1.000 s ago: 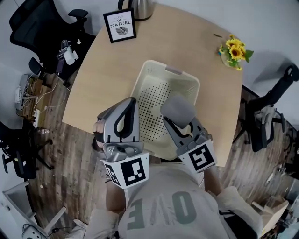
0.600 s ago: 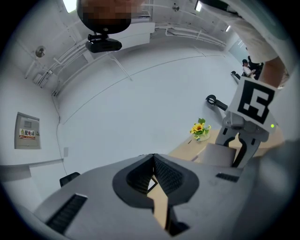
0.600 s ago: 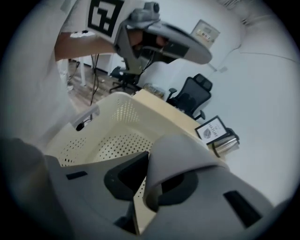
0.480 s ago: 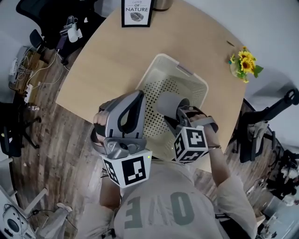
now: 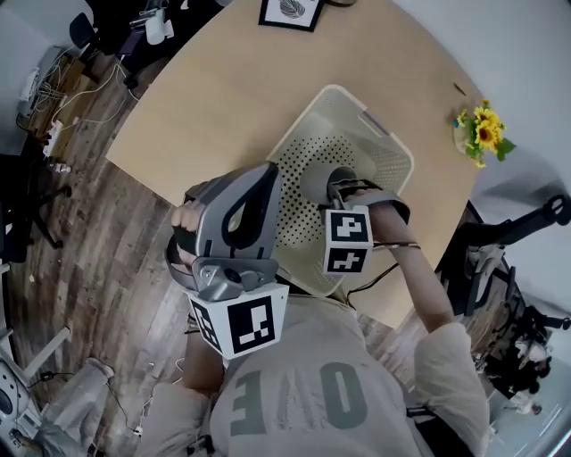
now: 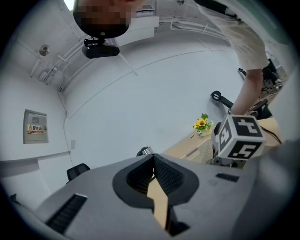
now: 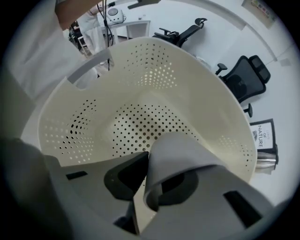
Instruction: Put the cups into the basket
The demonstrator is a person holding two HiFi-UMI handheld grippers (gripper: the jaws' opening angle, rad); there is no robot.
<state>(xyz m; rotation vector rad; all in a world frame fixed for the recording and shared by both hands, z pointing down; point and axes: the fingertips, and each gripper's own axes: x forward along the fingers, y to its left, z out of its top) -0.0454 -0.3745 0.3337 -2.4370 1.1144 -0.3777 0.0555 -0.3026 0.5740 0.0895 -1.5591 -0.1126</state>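
Observation:
A cream perforated basket (image 5: 379, 128) stands on the wooden table (image 5: 223, 89). My right gripper (image 5: 328, 191) points down into it, shut on a grey cup (image 5: 318, 182) that it grips by the wall. In the right gripper view the grey cup (image 7: 180, 157) sits pinched between the jaws of the right gripper (image 7: 146, 174), just above the basket's dotted floor (image 7: 140, 124). To the left of the basket, my left gripper (image 5: 264, 175) hovers at the table's near edge. The left gripper (image 6: 153, 160) is shut with its tips meeting and nothing between them.
A small pot of sunflowers (image 5: 483, 136) stands at the table's far right edge. A framed print (image 5: 291, 11) is at the far side, with a steel kettle (image 7: 265, 161) beside it. Black office chairs (image 7: 243, 77) and cables ring the table on the wooden floor.
The right gripper has sunk with the grey cup from above the basket's near rim down into the basket, and has turned to point down. The left gripper has barely shifted.

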